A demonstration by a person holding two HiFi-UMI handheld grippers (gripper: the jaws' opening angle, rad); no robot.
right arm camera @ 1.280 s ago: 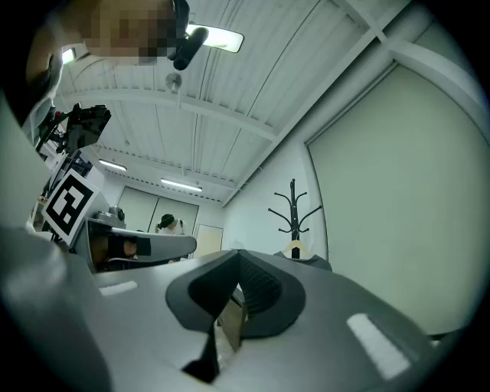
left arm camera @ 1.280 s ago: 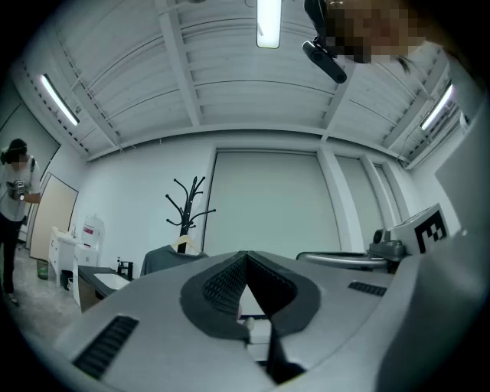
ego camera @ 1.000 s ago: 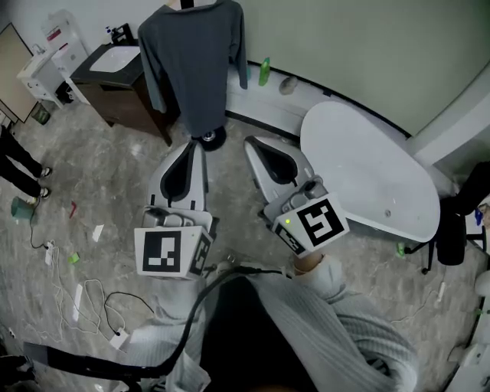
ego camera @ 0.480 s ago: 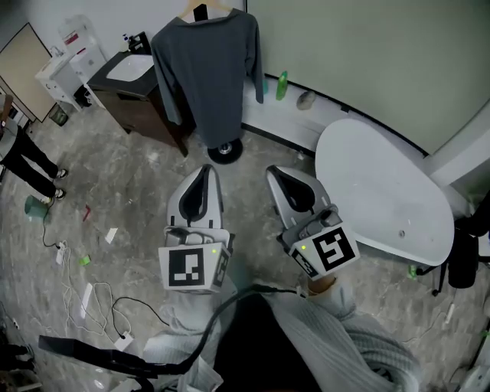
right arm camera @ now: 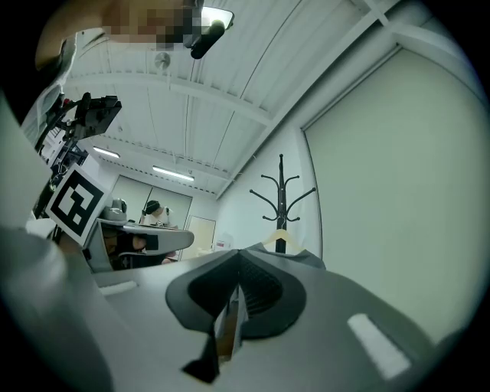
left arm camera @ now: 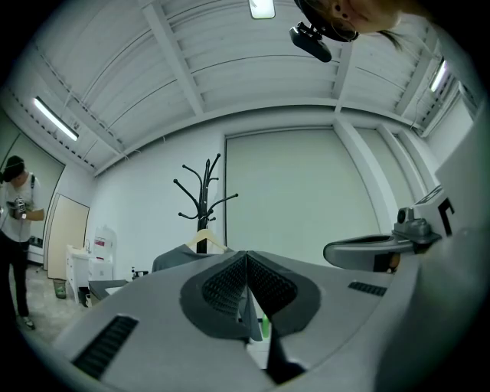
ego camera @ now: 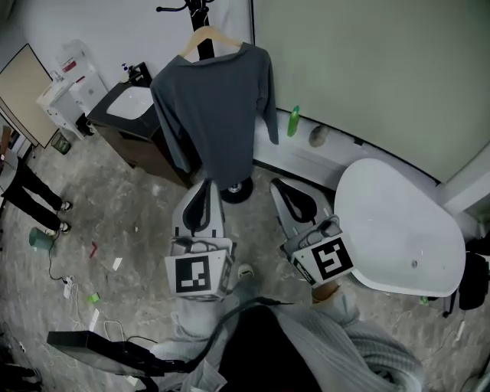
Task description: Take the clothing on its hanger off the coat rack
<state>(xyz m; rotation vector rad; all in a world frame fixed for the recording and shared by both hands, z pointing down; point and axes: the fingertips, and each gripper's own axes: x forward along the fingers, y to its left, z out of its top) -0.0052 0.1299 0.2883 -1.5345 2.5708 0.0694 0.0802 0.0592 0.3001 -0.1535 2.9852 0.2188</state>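
Bathroom-like room, white bathtub (ego camera: 398,222), vanity sink (ego camera: 126,103), marbled floor (ego camera: 115,218)

White bathtub (ego camera: 398,222) at right; green bottle (ego camera: 293,121) on ledge (ego camera: 306,159) by wall (ego camera: 367,69); dark vanity cabinet (ego camera: 145,144) at left; teal cup (ego camera: 38,239) on floor (ego camera: 122,222).

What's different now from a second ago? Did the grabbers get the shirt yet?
Not yet. The left gripper and right gripper moved forward toward the grey shirt, and more of the hanger and coat rack now shows in the head view. Nothing was grabbed: both jaws stayed shut and empty, the shirt still hanging.
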